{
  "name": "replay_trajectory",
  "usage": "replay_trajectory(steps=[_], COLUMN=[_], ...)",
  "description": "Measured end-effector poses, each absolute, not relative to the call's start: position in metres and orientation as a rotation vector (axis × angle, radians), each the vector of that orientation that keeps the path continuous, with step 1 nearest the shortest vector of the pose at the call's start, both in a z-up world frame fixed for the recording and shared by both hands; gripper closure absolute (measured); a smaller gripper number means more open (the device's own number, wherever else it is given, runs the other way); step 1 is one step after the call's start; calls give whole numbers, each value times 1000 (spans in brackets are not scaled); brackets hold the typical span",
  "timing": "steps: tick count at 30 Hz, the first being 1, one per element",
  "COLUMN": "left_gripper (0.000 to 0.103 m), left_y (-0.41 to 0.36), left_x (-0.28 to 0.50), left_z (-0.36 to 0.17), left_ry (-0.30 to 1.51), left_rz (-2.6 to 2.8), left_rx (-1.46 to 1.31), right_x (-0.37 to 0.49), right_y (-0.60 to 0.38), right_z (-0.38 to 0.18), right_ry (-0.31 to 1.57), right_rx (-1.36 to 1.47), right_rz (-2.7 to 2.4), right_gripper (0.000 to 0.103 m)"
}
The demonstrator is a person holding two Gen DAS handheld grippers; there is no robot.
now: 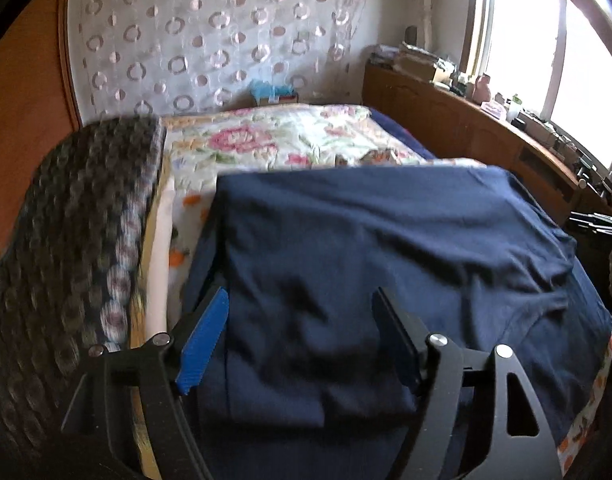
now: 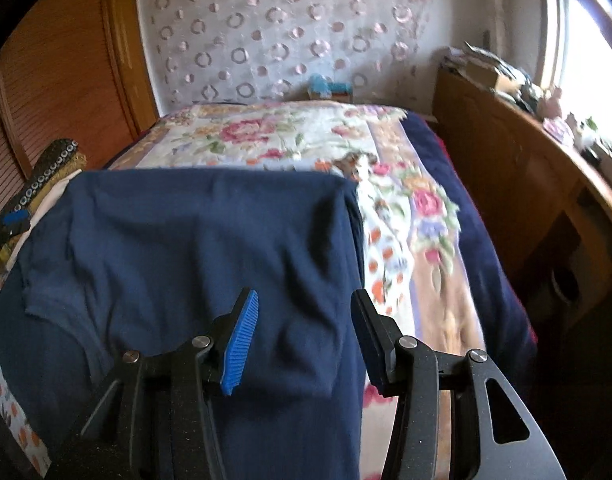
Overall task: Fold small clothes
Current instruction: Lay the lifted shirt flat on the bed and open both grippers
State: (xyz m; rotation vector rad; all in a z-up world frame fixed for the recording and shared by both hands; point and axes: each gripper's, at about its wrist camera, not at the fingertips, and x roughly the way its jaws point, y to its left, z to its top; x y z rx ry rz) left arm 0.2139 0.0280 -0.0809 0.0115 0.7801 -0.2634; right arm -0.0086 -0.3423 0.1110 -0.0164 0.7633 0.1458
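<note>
Left wrist view. The left gripper (image 1: 302, 336) hangs with its jaws spread wide and nothing between them. Directly ahead of and beneath the jaws lies the navy garment (image 1: 385, 248), spread on the bed (image 1: 290, 136) over a floral quilt. Its far edge runs straight across the view, which suggests that at least one fold is already made; a second, smaller layer of navy cloth shows just below the jaws, though blur hides exactly how the layers overlap. Creases remain beyond the right jaw. A dark patterned cloth (image 1: 74, 248) stands outside the left jaw, apart from the garment.

Right wrist view. The right gripper (image 2: 306, 334) is likewise open and empty. The same navy garment fills the space ahead of and to the left of the jaws; its right edge passes between the two jaws and drops toward the camera. The far right corner is square and neat. A seam or sleeve-like ridge shows well left of the jaws.

Judged progress: partly folded and laid flat, released by both grippers; further folds to a compact size, and smoothing of the creases, probably remain.
</note>
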Motion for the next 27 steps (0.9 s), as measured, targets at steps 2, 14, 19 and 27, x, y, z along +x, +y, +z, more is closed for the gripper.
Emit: replay_trajectory(steps=[2, 14, 19, 27], left_gripper=[28, 28, 28, 28], left_y=[27, 24, 28, 37], left_x=[208, 165, 160, 171], left_z=[-86, -95, -106, -104], left_ry=[797, 839, 879, 892], left_rz=[-261, -229, -168, -143], left_rx=[17, 11, -17, -89], right_x=[-20, -23, -22, -15], right_y=[-346, -343, -338, -332], right_z=[110, 117, 115, 104], right_ry=[780, 824, 825, 824], right_rx=[-6, 1, -24, -27], right_rz=[142, 110, 100, 102], right_gripper=[53, 53, 53, 53])
